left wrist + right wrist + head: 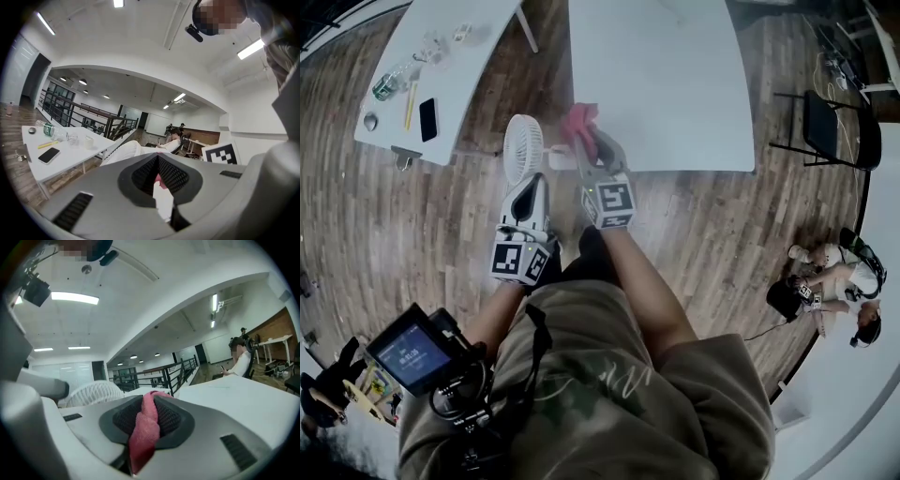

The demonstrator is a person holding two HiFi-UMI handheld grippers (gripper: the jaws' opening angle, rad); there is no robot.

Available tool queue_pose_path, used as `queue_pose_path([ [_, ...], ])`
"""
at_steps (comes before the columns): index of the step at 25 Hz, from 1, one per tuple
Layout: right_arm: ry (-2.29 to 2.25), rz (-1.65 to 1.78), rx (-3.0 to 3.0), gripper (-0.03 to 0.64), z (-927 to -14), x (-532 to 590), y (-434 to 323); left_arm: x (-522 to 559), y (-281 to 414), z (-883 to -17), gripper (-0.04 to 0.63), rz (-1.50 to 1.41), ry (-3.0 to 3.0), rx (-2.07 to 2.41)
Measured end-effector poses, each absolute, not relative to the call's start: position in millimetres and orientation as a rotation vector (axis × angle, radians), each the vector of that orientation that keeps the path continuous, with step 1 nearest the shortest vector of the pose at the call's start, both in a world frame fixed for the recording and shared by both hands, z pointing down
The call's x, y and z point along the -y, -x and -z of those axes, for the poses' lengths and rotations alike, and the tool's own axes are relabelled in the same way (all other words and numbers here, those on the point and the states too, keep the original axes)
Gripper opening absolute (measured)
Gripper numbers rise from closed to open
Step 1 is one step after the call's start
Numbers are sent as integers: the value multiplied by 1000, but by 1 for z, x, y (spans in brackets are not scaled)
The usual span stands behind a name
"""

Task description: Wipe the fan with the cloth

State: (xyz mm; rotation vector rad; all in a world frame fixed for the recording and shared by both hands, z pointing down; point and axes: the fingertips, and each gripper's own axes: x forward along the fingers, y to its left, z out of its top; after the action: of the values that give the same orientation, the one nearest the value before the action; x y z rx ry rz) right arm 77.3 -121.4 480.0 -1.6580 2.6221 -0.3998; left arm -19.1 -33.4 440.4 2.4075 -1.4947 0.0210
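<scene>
In the head view the small white fan is up in the air over the wooden floor, round grille facing up. My left gripper is right under its near rim, shut on a white part of the fan that shows between its pads. My right gripper, just right of the fan, is shut on the pink cloth, which bunches out past its tips. In the right gripper view the cloth hangs down between the pads and the fan's grille sits close on the left.
A large white table lies straight ahead. A second white table at the left holds a phone, a bottle and small items. A black chair stands at the right. A person sits on the floor.
</scene>
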Motion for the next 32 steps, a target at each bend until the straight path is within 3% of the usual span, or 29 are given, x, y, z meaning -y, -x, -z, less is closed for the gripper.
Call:
queue_pose_path([
  [5,1546,322,-2719,97,-462,133,-33,34,24,-432,20,5,-2411,1514],
  [10,1489,457,-2743,94,-492,120,-6,40,36,-430,20,25,-2371,1535],
  [32,1460,473,-2815,98,-523,96,1,41,37,-442,20,26,-2346,1543],
])
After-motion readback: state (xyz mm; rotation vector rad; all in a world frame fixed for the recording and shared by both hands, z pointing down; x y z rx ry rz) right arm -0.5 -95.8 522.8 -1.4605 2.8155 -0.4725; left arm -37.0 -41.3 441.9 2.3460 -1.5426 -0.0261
